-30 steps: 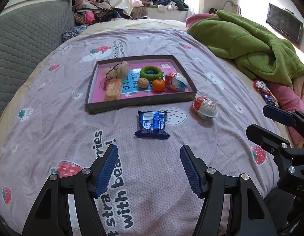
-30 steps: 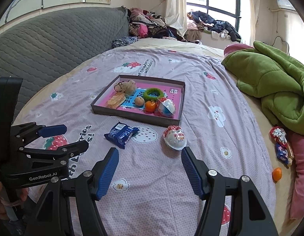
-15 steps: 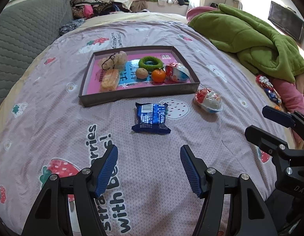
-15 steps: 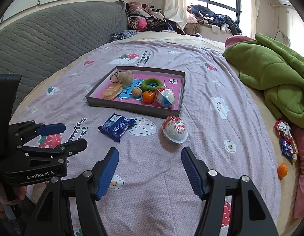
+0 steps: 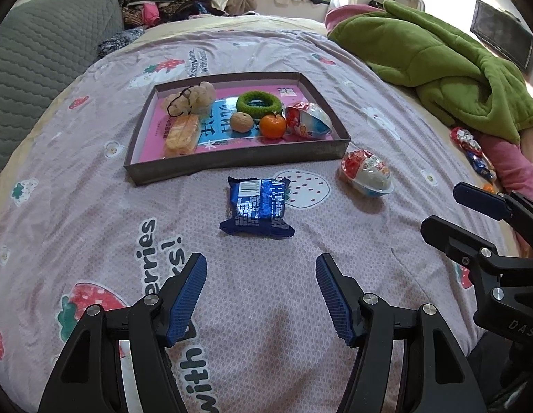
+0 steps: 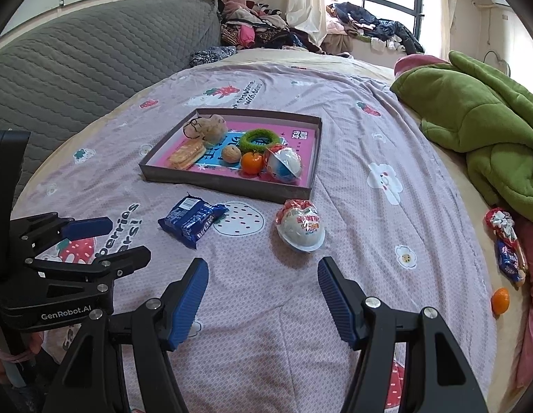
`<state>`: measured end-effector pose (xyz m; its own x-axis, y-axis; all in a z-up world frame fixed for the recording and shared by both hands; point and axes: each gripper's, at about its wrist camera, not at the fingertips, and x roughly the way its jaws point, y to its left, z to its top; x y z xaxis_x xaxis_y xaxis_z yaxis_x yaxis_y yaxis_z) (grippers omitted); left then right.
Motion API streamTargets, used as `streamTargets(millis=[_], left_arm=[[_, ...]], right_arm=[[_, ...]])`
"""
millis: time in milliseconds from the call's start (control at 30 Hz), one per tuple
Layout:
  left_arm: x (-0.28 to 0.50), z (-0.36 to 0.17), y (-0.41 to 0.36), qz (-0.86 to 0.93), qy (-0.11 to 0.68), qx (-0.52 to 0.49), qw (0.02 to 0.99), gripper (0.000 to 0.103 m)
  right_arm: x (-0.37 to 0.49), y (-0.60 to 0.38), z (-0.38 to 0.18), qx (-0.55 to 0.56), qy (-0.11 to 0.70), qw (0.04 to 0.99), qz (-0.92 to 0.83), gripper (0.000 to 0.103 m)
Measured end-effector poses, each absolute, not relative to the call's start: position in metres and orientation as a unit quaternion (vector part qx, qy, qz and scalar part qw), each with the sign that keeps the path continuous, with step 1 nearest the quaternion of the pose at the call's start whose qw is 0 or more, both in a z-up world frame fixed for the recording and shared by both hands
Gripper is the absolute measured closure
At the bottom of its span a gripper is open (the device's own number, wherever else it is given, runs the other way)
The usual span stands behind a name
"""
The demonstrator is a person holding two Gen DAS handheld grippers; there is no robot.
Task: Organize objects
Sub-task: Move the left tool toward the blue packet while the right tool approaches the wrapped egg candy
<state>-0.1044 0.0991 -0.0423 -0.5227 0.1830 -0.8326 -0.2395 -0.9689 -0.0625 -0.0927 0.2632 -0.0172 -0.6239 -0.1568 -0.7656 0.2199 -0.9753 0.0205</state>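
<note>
**Q:** What do the two tools hold over the bed?

**A:** Nothing. On the left, the left gripper (image 5: 261, 268), black with ribbed blue pads, has its jaws spread wide and clear of the lilac strawberry-print bedsheet (image 5: 77, 213). Directly ahead of its gap lies a blue foil snack packet (image 5: 258, 204), flat on the sheet and untouched.

**Q:** And the right one?

**A:** The right gripper (image 6: 263, 272) is parted just as wide, gripping nothing. A foil-wrapped white chocolate egg (image 6: 301, 229) sits on the sheet just ahead of its fingers, apart from them.

**Q:** Where do the rest of the items lie?

**A:** Beyond the packet and egg is a shallow grey cardboard tray with a pink floor (image 5: 232, 163). Left to right, it holds a beige plush toy with black cord (image 5: 192, 101), a wrapped orange biscuit bar (image 5: 182, 134), a tan walnut (image 5: 241, 122), a green fuzzy ring (image 5: 259, 103), a small orange tangerine (image 5: 272, 125) and a second wrapped egg (image 5: 309, 122) touching the tangerine.

**Q:** Anything further right?

**A:** A green fleece blanket (image 6: 480, 124) is heaped at the bed's edge, with a red-and-blue wrapped sweet (image 6: 505, 244) and a loose tangerine (image 6: 500, 300) below it, well apart from the tray.
</note>
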Motion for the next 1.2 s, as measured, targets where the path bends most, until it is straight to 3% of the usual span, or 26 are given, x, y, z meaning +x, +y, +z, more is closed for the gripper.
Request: streamTargets(millis=[1200], left_arm=[[-0.154,-0.075,0.111,0.857,0.026,-0.499,0.127,0.035]], right_arm=[[-0.145,0.276,-0.058,0.443,0.038,0.107,-0.889,0.037]])
